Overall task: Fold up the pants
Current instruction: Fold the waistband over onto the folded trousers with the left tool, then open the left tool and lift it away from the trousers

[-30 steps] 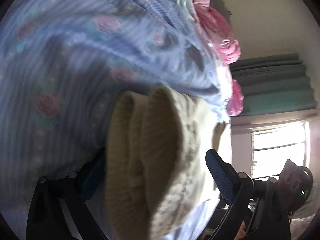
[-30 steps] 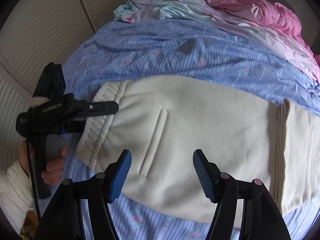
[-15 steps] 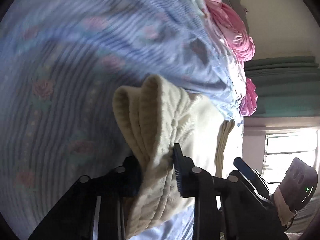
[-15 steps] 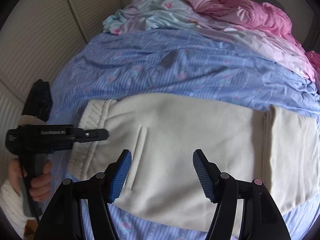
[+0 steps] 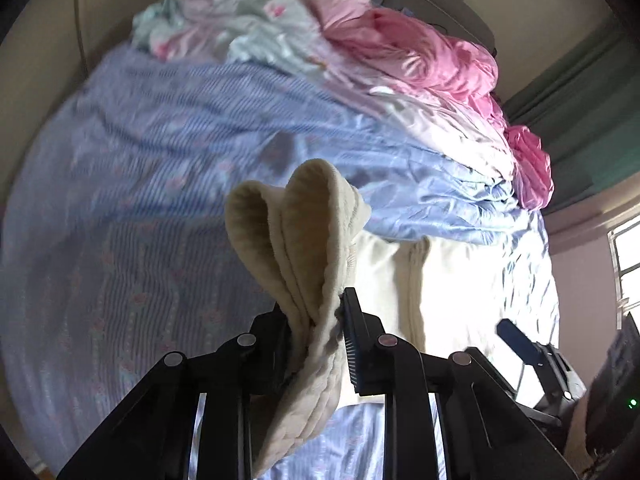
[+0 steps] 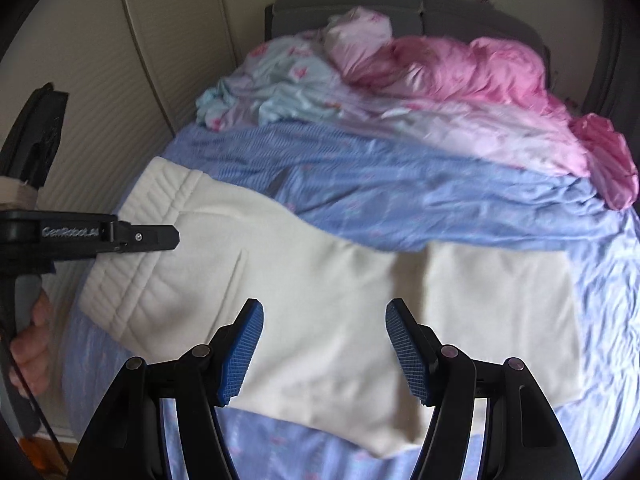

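Observation:
Cream pants [image 6: 320,304] lie across a blue striped bedsheet [image 6: 400,192], with the legs folded back at the right. My left gripper [image 5: 316,320] is shut on the ribbed waistband [image 5: 296,232] and holds it lifted off the bed; it shows at the left of the right wrist view [image 6: 168,236]. My right gripper [image 6: 322,344] is open and empty, hovering above the middle of the pants. It also shows at the lower right of the left wrist view [image 5: 520,340].
Crumpled pink [image 6: 460,72] and pale floral bedding [image 6: 280,84] is piled at the head of the bed. A ribbed white wall panel [image 6: 100,80] runs along the left side. A window [image 5: 624,264] and green curtain [image 5: 580,100] are at the right.
My left gripper closed on the waistband and lifted it up off the sheet. My right gripper stayed open and rose back a little above the pants.

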